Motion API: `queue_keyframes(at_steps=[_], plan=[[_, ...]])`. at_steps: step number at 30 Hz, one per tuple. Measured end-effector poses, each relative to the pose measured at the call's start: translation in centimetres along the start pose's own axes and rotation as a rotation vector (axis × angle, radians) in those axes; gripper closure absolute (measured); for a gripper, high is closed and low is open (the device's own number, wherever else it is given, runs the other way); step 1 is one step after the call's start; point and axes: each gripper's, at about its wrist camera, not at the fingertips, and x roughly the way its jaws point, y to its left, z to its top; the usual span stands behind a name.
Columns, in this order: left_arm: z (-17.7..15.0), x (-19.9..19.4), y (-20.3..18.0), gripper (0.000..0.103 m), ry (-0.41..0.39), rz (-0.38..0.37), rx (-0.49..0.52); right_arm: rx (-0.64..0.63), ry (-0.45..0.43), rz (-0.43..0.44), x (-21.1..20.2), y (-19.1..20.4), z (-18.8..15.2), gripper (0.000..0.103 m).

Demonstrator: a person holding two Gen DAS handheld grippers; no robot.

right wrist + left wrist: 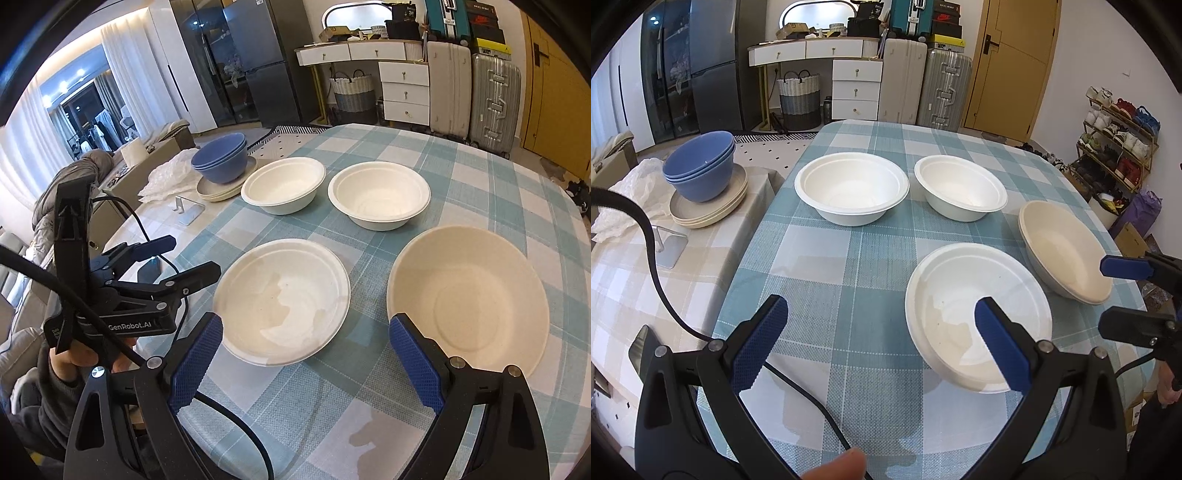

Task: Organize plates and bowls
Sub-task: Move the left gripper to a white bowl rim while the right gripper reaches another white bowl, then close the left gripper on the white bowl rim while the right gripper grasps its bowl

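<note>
Left wrist view: left gripper hangs over the checked tablecloth, jaws spread wide, nothing btwn them. Its right finger overlaps the near white bowl in the pic; can't tell if it touches. Beige bowl sits just right of that one, tilted look from the lens. Two more white bowls in the back row: back-left bowl and back-right bowl, near each other, not touching. On a side table w/ beige check cloth, left of the main table: stack of blue bowls on a stack of beige plates. Right gripper pokes in at the right edge, fingers apart, empty.

Right wrist view: right gripper over the front edge of the table, jaws wide apart, gripping nothing. Near white bowl lies ahead, btwn the fingers in the pic; beige bowl just beyond the right finger. Back-left bowl, back-right bowl behind. Blue bowls on plates far left. Left gripper at left, held by a hand, fingers parted, empty.
</note>
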Motion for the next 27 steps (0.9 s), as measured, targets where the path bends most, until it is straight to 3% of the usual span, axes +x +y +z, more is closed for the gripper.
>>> queue_keyframes(at_steps=[9,19,25,27], plan=[[-0.3,1.9,0.0,0.003,0.044,-0.028,-0.005,0.041,0.055,0.021,2.6,-0.9,0.2,0.011],[-0.6,4.3,0.0,0.010,0.094,-0.029,0.000,0.091,0.121,0.083,5.8,-1.8,0.1,0.021],[-0.9,5.4,0.2,0.019,0.117,-0.030,-0.003,0.112,0.151,0.080,7.1,-2.0,0.2,0.026],[-0.9,5.8,0.0,0.028,0.127,-0.032,0.003,0.122,0.161,0.081,7.6,-2.2,0.3,0.032]])
